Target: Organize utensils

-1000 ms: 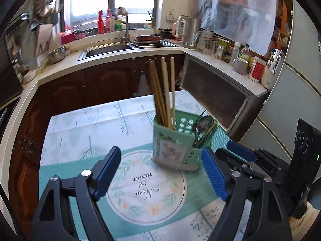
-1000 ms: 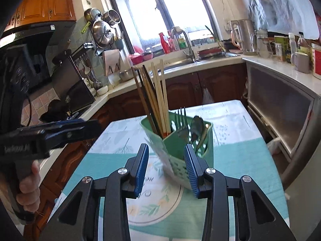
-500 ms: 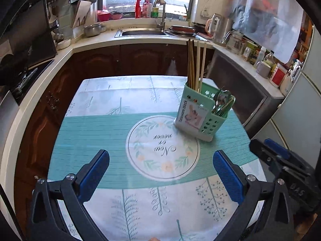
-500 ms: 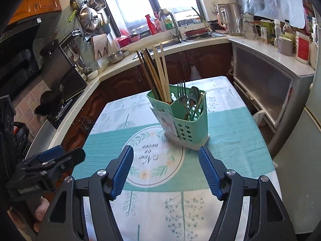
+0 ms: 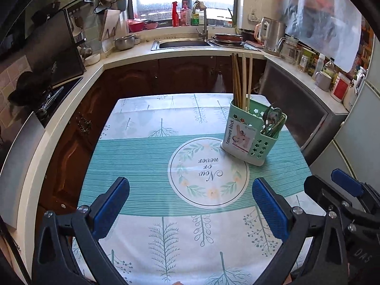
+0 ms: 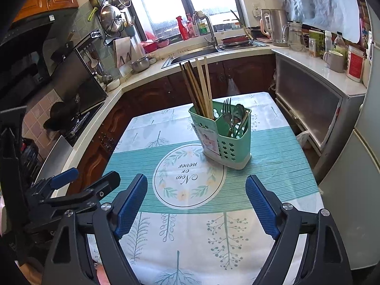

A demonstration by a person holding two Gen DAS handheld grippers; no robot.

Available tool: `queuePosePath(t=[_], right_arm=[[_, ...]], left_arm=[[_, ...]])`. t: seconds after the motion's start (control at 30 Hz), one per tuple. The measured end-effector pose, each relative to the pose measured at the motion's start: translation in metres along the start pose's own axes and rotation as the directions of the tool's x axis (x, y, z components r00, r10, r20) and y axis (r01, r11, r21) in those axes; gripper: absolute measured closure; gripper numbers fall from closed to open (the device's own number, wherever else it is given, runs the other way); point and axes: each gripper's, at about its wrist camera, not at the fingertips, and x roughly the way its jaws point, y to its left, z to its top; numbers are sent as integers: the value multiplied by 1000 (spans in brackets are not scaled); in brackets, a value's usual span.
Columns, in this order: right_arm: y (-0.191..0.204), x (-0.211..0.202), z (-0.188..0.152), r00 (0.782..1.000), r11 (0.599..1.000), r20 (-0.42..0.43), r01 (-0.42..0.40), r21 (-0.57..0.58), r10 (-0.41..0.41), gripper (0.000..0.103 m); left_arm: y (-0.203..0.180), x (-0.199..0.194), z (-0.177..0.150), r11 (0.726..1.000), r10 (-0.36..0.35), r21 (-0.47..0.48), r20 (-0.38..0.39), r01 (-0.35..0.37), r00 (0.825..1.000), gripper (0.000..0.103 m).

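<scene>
Utensil caddy (image 5: 251,133): green plastic, perforated walls, printed label on one face; stands upright on the tablecloth (image 5: 147,156), touching the far right edge of the round "Now or never" emblem (image 5: 208,173).
Caddy, left compartment: chopsticks (image 6: 200,87), a bundle of wooden sticks, some dark and some pale, leaning slightly and rising well above the rim.
Caddy, right compartment: fork (image 6: 227,112) with tines up, beside spoons (image 6: 239,114) with bowls up; exact count of pieces cannot be told.
Left gripper (image 5: 191,205): jaws wide apart, nothing between the blue pads; held low over the near part of the table, well apart from the caddy.
Right gripper (image 6: 196,205): jaws wide apart, nothing held; also near the front of the table, caddy well ahead of it.
Grippers, relation: side by side; each shows at the edge of the other's view.
Background: sink (image 5: 182,44) under the window; kettle (image 5: 273,35) on the counter to its right.
</scene>
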Motion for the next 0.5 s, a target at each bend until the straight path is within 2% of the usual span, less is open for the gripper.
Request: queuePosePath(t=[0.5], right_arm=[[1,-2,12,999,999,17,29,-32,-29,16]], left_arm=[[2,-6,-2,998,54,10,14,-54,998,1]])
